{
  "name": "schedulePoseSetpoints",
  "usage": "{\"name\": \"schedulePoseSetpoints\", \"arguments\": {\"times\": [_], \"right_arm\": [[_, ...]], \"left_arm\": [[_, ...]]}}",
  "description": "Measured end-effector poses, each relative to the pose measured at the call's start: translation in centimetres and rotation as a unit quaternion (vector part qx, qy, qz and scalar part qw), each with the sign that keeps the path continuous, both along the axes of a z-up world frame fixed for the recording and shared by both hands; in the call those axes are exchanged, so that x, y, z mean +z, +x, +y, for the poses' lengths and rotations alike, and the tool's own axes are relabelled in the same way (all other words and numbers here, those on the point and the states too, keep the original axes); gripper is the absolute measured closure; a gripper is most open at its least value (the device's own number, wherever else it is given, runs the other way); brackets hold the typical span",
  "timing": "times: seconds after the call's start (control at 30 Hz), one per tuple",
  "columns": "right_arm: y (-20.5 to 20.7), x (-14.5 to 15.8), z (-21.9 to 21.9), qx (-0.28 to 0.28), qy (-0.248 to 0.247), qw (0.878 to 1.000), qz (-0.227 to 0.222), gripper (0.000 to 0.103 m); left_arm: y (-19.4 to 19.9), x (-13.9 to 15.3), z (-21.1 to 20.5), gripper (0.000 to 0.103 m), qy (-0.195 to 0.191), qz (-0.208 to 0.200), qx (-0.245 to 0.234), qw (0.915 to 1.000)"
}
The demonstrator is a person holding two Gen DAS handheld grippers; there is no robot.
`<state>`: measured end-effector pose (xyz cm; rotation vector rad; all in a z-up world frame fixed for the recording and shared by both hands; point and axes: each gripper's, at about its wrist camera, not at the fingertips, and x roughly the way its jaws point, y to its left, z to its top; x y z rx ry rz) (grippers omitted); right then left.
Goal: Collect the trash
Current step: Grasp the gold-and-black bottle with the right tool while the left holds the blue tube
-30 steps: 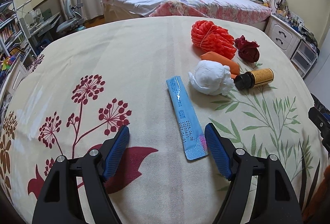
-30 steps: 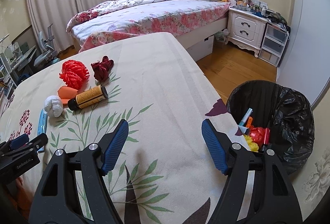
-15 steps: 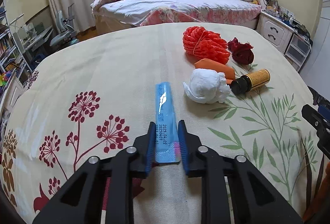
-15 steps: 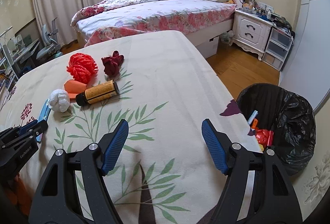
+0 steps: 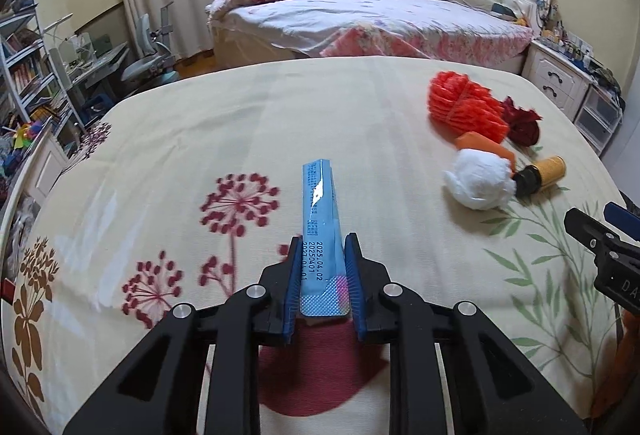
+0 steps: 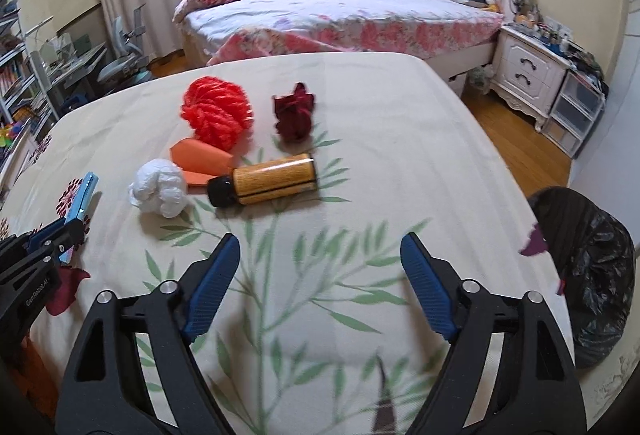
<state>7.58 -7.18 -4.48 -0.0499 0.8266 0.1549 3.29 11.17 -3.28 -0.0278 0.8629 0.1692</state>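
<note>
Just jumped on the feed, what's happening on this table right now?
The left gripper is shut on the blue sachet, holding it by its near end. The right gripper is open and holds nothing. On the cloth-covered table lie a white paper wad, an amber bottle on its side, an orange scrap, a red-orange pom-pom and a dark red wad. The black-lined trash bin stands beside the table's right edge.

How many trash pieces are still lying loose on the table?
5: orange-red pom, dark red wad, orange wrapper, white tissue ball, amber bottle. The blue sachet is in the left gripper. More may be hidden.
</note>
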Motion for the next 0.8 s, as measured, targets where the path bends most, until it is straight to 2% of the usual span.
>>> {"name": "schedulePoseSetpoints", "arguments": {"times": [0.33,0.67,0.7,0.8], "right_arm": [[1.8,-0.1,2.4,0.014,-0.012,1.000,0.006,0.021],[2.9,-0.3,3.1,0.010,-0.018,1.000,0.018,0.021],[2.9,-0.4,3.1,0.010,-0.018,1.000,0.018,0.023],[3.2,-0.4,2.9,0.011,-0.015,1.000,0.023,0.036]], "left_arm": [[-0.1,0.1,3.2,0.080,-0.006,-0.003,0.032,0.9995],[0.1,-0.2,3.6,0.080,-0.022,0.001,0.030,0.9993],[0.1,-0.2,3.5,0.080,-0.023,0.001,0.030,0.9993],[0.1,-0.3,3.7,0.080,-0.027,0.002,0.030,0.9992]]}}
